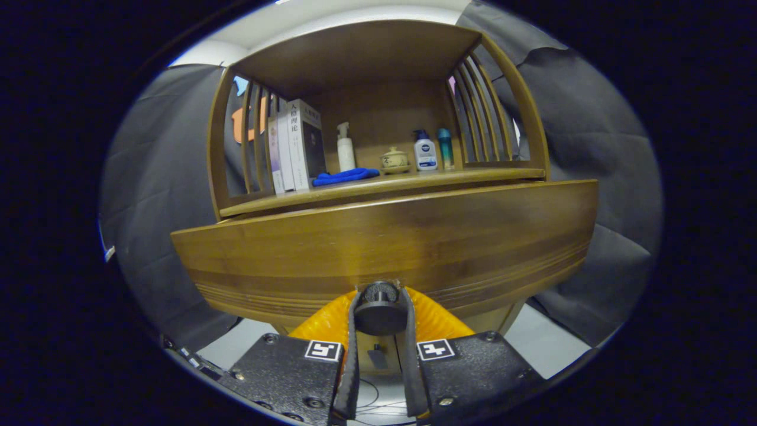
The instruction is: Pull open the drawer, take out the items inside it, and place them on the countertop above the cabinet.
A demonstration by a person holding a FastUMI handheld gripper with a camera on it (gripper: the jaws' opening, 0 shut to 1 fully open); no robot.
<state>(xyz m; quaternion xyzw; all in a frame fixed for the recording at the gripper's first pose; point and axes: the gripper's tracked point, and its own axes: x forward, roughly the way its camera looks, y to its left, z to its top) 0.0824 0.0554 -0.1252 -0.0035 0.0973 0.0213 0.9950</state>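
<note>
The wooden drawer front (390, 236) stands close before me, pulled a little way out below the countertop (384, 183). Its round dark knob (380, 307) sits at the lower middle of the front. My gripper (380, 310) is shut on that knob, one finger pressing on each side of it. The inside of the drawer is hidden behind its front. On the countertop lie a blue cloth (345, 176), a small ceramic pot (394, 159), a white pump bottle (345, 148), a white-and-blue bottle (424, 151) and a teal bottle (445, 148).
Several books (295, 145) stand upright at the left of the countertop. Slatted wooden sides (479, 115) and a top board enclose the shelf space. Black cloth hangs on both sides of the cabinet. Pale floor (538, 343) shows below.
</note>
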